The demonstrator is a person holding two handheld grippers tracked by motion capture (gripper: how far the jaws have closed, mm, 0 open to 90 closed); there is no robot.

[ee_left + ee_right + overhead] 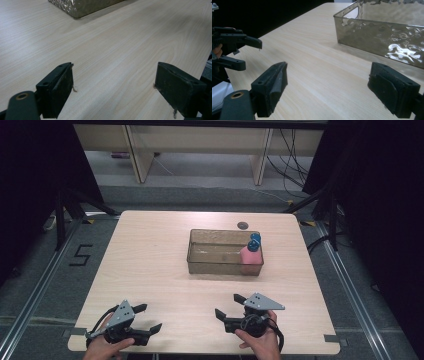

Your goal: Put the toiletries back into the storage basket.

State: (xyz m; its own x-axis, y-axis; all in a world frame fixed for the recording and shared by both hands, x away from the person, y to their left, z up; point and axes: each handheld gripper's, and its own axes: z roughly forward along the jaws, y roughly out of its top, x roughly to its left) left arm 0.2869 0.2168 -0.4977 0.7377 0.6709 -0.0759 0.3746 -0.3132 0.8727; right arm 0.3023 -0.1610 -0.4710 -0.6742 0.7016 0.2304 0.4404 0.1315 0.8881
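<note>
Both black hand-held grippers, left gripper [148, 317] and right gripper [227, 306], rest spread apart on the pale wooden table [150, 260], near the translucent brown plastic tray [222, 266] holding what is possibly a pink bottle [251, 256].

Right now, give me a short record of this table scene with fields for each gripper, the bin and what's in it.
left gripper: open, empty, near table edge
right gripper: open, empty, near table edge
bin: translucent brownish plastic tub, mid-table beyond both grippers
contents: pink bottle with blue cap, in the tub's right end
surface: light wooden table

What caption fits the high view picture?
Two open tools wait near a clear bin holding a pink bottle.
</note>
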